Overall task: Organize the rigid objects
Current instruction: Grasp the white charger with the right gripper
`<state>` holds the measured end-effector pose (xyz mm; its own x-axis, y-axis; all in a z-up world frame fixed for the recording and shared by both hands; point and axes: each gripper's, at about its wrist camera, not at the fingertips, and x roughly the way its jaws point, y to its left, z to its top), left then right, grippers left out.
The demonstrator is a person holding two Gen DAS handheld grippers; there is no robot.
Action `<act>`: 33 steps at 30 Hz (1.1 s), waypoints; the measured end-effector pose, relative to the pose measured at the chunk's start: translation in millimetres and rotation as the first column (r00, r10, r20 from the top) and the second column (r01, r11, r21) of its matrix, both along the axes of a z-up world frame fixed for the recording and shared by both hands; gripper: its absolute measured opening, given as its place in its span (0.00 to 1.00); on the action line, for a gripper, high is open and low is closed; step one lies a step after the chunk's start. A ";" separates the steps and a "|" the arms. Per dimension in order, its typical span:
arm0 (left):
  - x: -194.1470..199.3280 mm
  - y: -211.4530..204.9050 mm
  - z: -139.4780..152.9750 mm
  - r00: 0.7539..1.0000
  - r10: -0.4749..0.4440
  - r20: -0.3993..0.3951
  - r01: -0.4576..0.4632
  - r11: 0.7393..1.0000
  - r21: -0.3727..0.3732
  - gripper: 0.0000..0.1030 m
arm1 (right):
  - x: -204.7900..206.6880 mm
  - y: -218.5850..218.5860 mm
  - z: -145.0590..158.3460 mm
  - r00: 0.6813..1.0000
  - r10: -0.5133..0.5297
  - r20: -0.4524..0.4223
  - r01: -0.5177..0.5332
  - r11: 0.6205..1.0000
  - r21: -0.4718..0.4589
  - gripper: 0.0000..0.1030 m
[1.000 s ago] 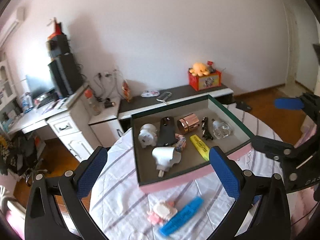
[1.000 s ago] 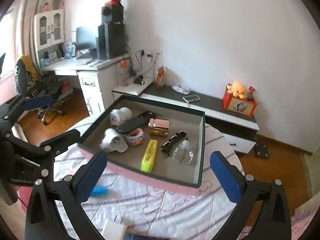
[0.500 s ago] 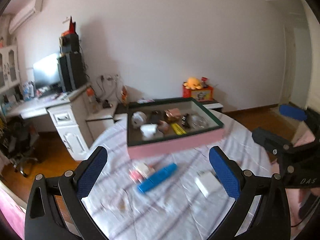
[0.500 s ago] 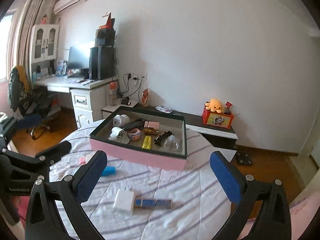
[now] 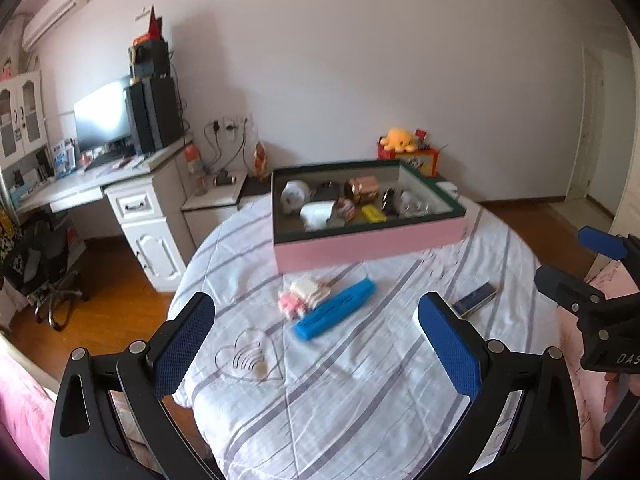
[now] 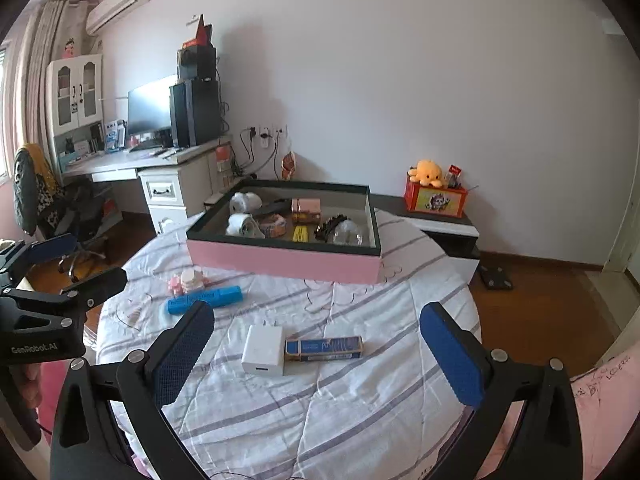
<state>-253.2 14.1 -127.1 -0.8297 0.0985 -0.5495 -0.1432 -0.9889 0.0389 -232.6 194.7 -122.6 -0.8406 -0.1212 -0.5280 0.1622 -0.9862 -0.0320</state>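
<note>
A pink box point(image 5: 368, 246) with a dark green rim stands at the far side of the round table and holds several small items. On the striped cloth in front of it lie a blue marker point(image 5: 336, 314), a pink-and-white trinket point(image 5: 304, 294) and a clear heart-shaped piece point(image 5: 244, 360). The right wrist view also shows a white charger point(image 6: 263, 350) beside a blue-and-gold small box point(image 6: 324, 348). My left gripper point(image 5: 316, 308) hangs open above the near cloth, holding nothing. My right gripper point(image 6: 318, 316) is open over the charger and small box, also holding nothing.
The round table point(image 6: 400, 420) drops off at its near and side edges. A white desk point(image 6: 168, 184) with a monitor and an office chair point(image 6: 44, 200) stand to the left. A low cabinet point(image 6: 440, 224) behind carries a red box with an orange plush.
Both grippers have drawn back and lifted away from above the pink box. The loose items on the near cloth have come into view. Both stay open.
</note>
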 end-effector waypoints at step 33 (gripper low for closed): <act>-23.9 -38.3 -58.2 0.985 0.069 0.159 -0.064 0.997 -0.036 1.00 | -50.0 -51.1 -96.8 0.949 0.120 0.293 -0.103 0.992 -0.072 0.67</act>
